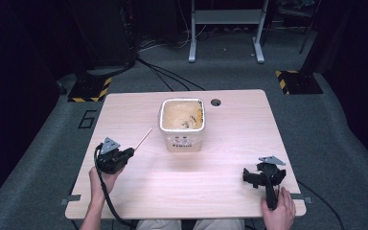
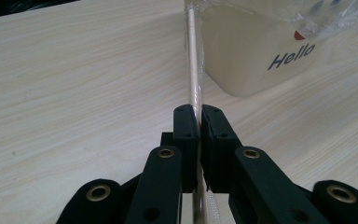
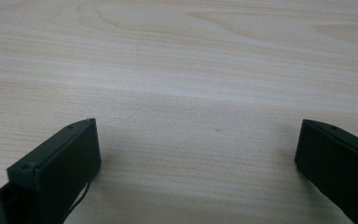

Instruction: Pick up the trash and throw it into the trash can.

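Observation:
A thin pale wooden stick in a clear wrapper [image 2: 193, 60] is pinched between the pads of my left gripper [image 2: 200, 122] and points away toward a cream bin. In the high view the left gripper [image 1: 129, 152] is at the table's left, with the stick [image 1: 143, 139] slanting up and right toward the bin [image 1: 182, 123]. The bin is square, lined with clear plastic, reads "Hello" on its side [image 2: 291, 58], and has a few scraps inside. My right gripper [image 1: 250, 175] rests low at the table's right front, its jaws [image 3: 196, 158] wide apart over bare wood.
The light wooden table [image 1: 220, 191] has a round cable hole [image 1: 215, 102] behind the bin. Dark carpet, cables and a grey stand's legs [image 1: 225, 48] lie beyond the far edge. Each gripper's cable trails off the near edge.

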Motion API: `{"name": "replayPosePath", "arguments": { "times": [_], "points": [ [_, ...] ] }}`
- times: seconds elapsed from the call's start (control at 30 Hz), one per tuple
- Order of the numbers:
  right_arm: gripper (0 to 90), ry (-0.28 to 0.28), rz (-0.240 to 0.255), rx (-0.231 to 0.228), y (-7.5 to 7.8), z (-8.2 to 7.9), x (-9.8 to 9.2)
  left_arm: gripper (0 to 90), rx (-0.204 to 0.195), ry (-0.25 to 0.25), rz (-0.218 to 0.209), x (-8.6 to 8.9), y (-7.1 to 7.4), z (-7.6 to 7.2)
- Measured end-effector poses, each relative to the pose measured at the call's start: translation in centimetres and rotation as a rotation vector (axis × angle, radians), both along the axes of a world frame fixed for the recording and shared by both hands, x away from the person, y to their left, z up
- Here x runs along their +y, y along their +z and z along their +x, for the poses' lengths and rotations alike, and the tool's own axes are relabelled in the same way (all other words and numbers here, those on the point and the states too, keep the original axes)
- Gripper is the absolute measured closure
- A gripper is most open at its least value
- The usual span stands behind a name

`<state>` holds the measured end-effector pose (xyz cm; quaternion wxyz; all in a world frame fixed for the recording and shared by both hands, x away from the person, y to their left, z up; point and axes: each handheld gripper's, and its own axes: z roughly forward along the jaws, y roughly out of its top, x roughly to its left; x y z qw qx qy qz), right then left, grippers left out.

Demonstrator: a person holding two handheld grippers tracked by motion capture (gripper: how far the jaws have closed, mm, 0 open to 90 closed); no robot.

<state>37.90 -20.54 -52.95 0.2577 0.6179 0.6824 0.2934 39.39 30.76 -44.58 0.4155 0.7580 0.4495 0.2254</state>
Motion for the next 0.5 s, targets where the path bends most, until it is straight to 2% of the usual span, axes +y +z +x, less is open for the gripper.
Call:
{"name": "replayPosePath", "arguments": {
  "times": [0.4, 0.5],
  "points": [
    [0.0, 0.0, 0.0, 0.0, 0.0, 0.0, 0.0, 85.0, -0.01, -0.001, 0.002, 0.0, 0.9, 0.8],
    [0.0, 0.0, 0.0, 0.0, 0.0, 0.0, 0.0, 85.0, -0.012, 0.002, -0.011, 0.1, 1.1, 1.1]
  ]
}}
